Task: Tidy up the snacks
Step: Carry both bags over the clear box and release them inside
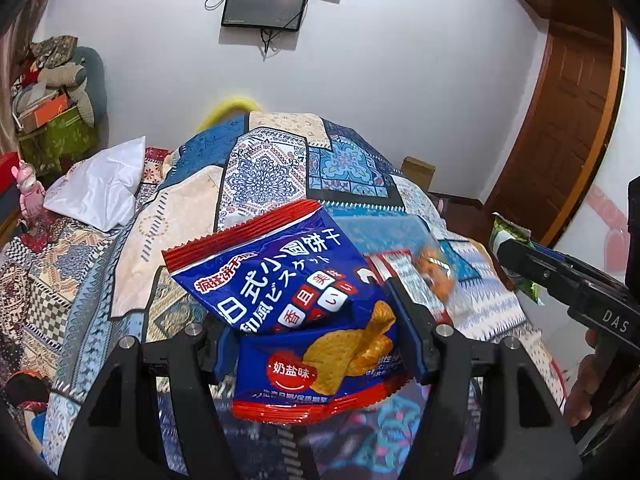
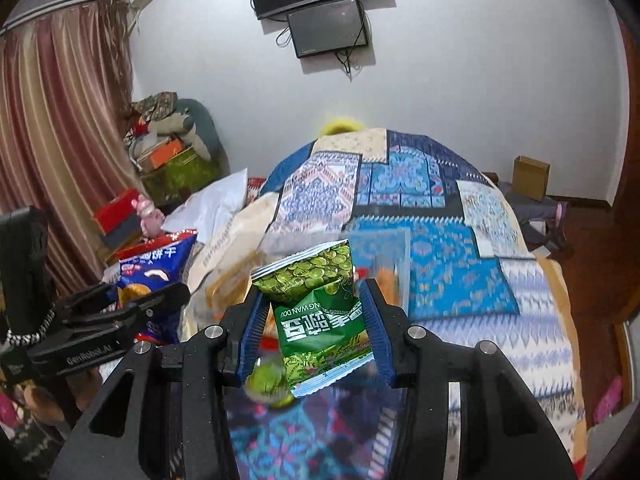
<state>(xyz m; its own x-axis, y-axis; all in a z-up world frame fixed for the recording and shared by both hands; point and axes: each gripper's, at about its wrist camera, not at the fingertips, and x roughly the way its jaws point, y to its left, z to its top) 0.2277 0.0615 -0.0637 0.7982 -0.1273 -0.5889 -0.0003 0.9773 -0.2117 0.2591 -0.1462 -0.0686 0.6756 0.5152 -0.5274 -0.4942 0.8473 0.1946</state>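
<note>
Both hand-held grippers clamped: left on blue biscuit bag, right on green pea packet, above quilt.

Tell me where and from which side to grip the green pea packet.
Grip the green pea packet across its soft middle, coming in from its lower crimped end, one pad on each side edge. The right gripper holds it just so: the pack stands between the blue pads, its top seal pointing away and its body creased where they pinch. The crimped seals are thin and slippery.

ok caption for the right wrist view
Right tool grips a crinkly green foil pea packet above a blue patchwork quilt.
</note>
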